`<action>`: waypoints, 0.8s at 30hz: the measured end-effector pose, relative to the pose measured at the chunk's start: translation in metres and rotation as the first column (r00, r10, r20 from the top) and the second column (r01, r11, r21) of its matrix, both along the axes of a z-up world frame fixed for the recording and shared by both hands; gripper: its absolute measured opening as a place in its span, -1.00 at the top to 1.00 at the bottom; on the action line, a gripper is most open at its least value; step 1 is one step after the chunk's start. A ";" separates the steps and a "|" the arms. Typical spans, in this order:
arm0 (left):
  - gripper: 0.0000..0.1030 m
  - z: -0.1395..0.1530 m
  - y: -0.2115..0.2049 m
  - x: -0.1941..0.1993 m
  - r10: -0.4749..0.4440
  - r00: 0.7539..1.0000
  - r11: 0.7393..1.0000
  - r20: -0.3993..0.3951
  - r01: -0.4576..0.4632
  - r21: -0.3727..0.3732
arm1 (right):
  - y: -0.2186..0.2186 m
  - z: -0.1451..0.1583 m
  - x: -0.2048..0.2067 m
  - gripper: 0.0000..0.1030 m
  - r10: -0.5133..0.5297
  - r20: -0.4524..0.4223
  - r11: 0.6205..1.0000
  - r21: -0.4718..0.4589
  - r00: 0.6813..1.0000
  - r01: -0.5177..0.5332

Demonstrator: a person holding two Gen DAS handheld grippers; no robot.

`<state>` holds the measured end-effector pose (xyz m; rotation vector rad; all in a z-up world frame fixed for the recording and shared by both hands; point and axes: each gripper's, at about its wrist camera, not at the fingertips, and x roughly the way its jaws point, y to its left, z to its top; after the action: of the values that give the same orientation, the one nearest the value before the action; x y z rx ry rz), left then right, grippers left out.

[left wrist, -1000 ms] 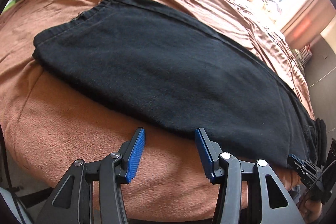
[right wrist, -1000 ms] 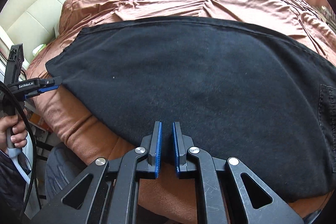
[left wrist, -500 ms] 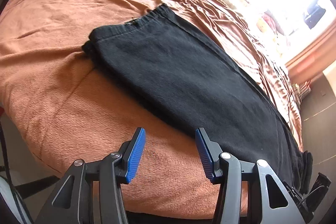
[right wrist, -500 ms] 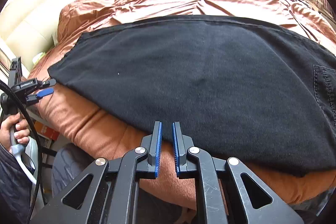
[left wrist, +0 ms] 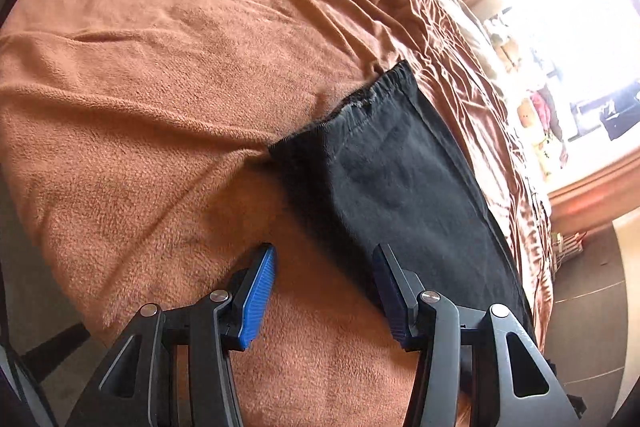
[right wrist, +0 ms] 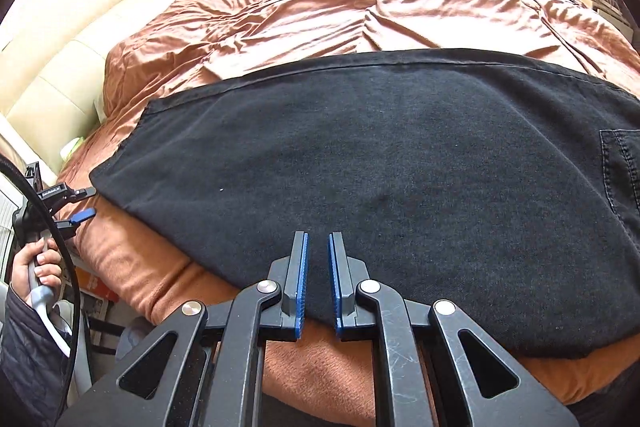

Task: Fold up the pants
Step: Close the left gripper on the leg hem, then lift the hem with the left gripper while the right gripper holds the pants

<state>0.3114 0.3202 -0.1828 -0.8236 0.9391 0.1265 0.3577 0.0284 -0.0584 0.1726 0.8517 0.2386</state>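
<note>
Here, in the left wrist view, the left gripper [left wrist: 324,291] hangs over the near edge of the bed, its jaws spread wide and holding nothing. The pants [left wrist: 400,195] lie flat on the brown blanket [left wrist: 160,107], ahead and to the right of this gripper, with the right blue finger already over the dark cloth's near edge. Their long axis runs from the gathered hem end, up the middle of the view, down toward the lower right. That far end is cut off behind the gripper's frame, so how the pants finish there cannot be seen.

In the right wrist view, the right gripper [right wrist: 318,283] sits at the near long edge of the pants [right wrist: 380,179], its jaws nearly together with only a narrow gap; no cloth shows between them, so it appears to grip nothing. The pants stretch across the whole view, left to right, and a stitched pocket [right wrist: 620,163] at the right edge marks the waist side. The waistband itself is cut off. The left gripper [right wrist: 76,205] shows small at the far left, just beside the hem corner, so it is judged the nearer one for lifting that end.
</note>
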 end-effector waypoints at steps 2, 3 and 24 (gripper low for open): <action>-0.02 -0.003 0.006 0.007 0.020 1.000 1.000 0.001 -0.019 -0.020 | -0.003 -0.001 0.004 0.86 -0.014 -0.005 1.000 0.005 1.000 0.014; -0.01 -0.004 0.009 0.010 0.032 0.999 0.999 0.004 -0.032 -0.032 | -0.005 -0.002 0.006 0.86 -0.023 -0.007 1.000 0.007 1.000 0.023; 0.89 0.007 0.021 0.027 0.142 0.986 0.987 0.083 -0.135 -0.089 | 0.003 -0.023 0.025 0.93 0.028 -0.125 0.999 0.038 0.992 -0.024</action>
<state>0.3381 0.3410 -0.1761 -0.9643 0.8069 0.1712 0.3829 0.0314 -0.0811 0.2125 0.9756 0.2700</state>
